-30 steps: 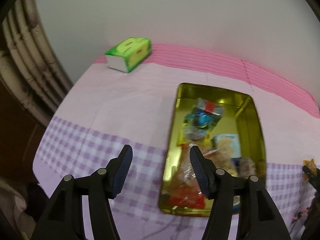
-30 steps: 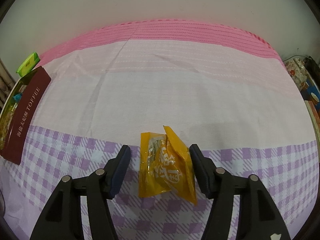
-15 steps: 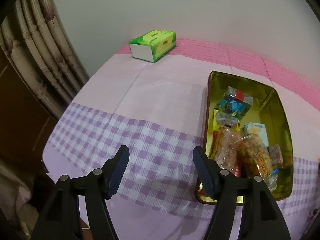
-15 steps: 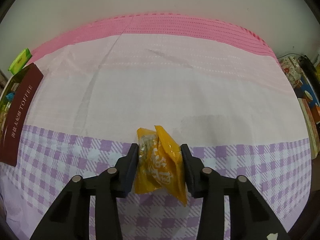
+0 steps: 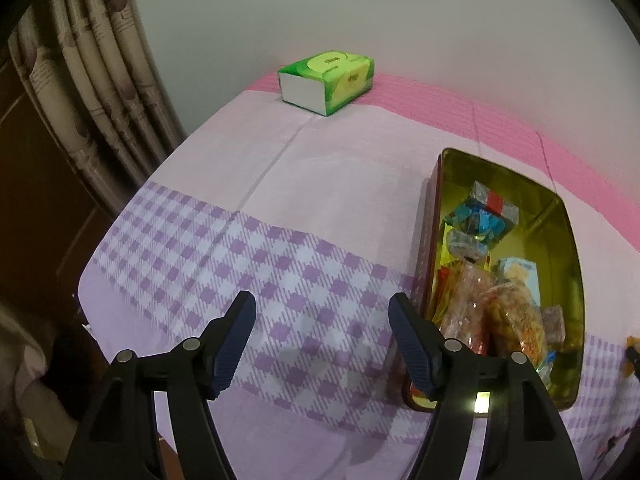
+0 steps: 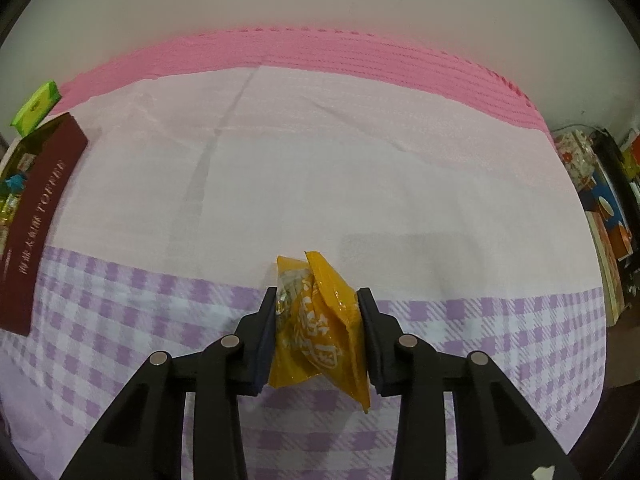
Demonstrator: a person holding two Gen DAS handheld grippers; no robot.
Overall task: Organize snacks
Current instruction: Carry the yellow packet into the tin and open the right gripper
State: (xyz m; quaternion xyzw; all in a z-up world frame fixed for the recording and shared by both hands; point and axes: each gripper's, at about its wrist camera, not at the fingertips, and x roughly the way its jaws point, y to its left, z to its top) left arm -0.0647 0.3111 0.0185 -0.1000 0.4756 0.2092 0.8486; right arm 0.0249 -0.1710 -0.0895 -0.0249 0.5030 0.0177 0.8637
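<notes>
Snack packet [image 6: 320, 332], yellow, sits pinched in my right gripper [image 6: 318, 334] over the table's checked front strip; its jaws have just closed. Slick film could slip before the tin [image 5: 568, 240] at the left edge. Left gripper [image 5: 320, 332] gapes empty.

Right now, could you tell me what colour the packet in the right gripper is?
Orange-yellow packet, clearest in the right wrist view.

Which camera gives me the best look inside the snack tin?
Left wrist: it looks down into the open tin, showing the wrapped snacks inside. Right wrist catches only its maroon side and a sliver of contents at the left edge.
</notes>
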